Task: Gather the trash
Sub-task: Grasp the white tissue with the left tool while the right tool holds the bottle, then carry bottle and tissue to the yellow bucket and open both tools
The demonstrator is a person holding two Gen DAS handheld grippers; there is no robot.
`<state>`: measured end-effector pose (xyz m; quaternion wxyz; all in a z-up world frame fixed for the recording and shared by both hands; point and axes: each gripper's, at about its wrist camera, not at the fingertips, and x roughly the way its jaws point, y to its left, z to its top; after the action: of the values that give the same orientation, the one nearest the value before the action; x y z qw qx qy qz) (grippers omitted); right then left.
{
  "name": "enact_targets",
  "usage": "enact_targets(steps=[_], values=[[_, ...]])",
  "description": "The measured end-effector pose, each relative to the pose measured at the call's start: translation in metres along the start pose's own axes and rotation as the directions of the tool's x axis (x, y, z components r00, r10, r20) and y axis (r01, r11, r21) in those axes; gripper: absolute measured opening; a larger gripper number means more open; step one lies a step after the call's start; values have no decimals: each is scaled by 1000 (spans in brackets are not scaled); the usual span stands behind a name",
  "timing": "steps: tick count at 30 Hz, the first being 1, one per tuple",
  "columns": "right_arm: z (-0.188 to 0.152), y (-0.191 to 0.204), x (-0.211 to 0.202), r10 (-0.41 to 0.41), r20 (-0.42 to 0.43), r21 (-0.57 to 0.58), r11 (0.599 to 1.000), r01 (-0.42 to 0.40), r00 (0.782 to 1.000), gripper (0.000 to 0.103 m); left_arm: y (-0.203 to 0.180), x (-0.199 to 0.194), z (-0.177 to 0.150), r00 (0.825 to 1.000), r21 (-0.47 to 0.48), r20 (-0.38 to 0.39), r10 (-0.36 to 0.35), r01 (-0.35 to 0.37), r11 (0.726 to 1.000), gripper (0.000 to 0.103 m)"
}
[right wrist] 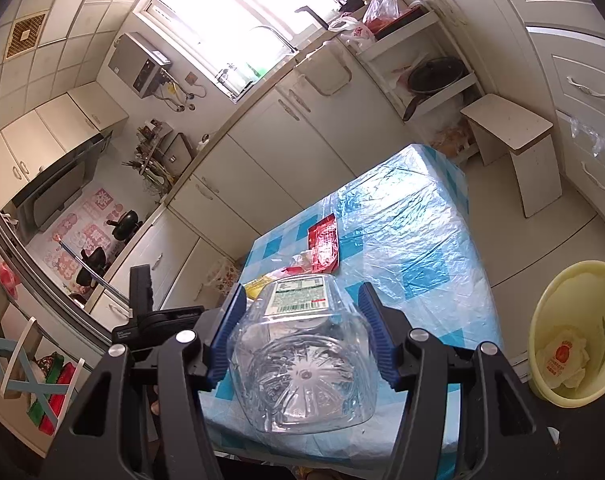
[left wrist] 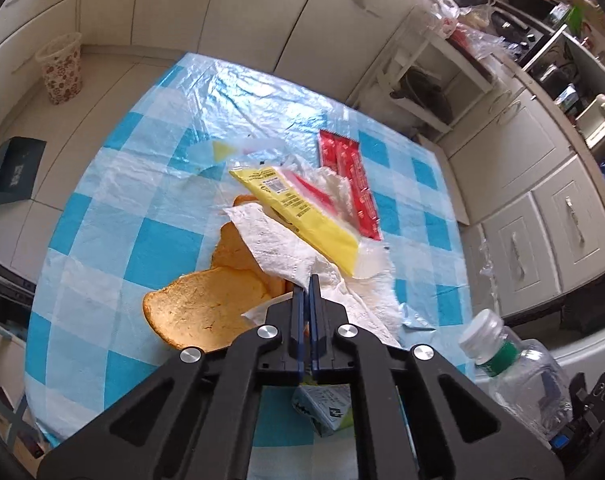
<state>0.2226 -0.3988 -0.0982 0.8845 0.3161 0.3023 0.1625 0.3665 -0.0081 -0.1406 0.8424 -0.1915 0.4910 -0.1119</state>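
My left gripper (left wrist: 305,282) is shut, its fingertips pinched on the edge of a white paper towel (left wrist: 270,236). The towel lies over toasted bread slices (left wrist: 206,308) on the blue-checked table (left wrist: 154,240). A yellow wrapper (left wrist: 302,216) rests on the towel, and a red packet (left wrist: 352,176) lies just beyond. My right gripper (right wrist: 302,300) is shut on a clear plastic bottle (right wrist: 302,360), its blue pads pressing both sides, base toward the camera. That bottle (left wrist: 518,372) also shows at the lower right of the left wrist view.
A yellow bin (right wrist: 598,272) holding crumpled wrappers stands on the floor right of the table. A floral bin (left wrist: 62,68) sits by the far cabinets. A small carton (left wrist: 326,408) lies under my left gripper. A white stool (right wrist: 514,136) stands past the table's far corner.
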Motion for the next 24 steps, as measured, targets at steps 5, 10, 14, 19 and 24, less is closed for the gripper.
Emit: enact_targets(steps=[5, 10, 14, 19, 24], values=[[0, 2, -1, -1, 10, -16, 1000, 1, 1000, 57, -2, -33, -2, 975, 6, 70, -209, 209, 978, 2], [5, -3, -17, 13, 71, 6, 1000, -13, 997, 57, -19, -65, -10, 916, 96, 103, -387, 378, 921, 2], [13, -10, -47, 4, 154, 32, 999, -9, 988, 57, -47, -85, -21, 871, 201, 86, -484, 460, 865, 2], [18, -29, -90, -122, 229, 28, 992, 119, 966, 57, -98, -93, -41, 833, 296, 9, -554, 527, 797, 2], [10, -83, -114, -284, 224, 110, 958, 266, 932, 57, -156, -90, -62, 796, 356, -83, -600, 586, 728, 2]])
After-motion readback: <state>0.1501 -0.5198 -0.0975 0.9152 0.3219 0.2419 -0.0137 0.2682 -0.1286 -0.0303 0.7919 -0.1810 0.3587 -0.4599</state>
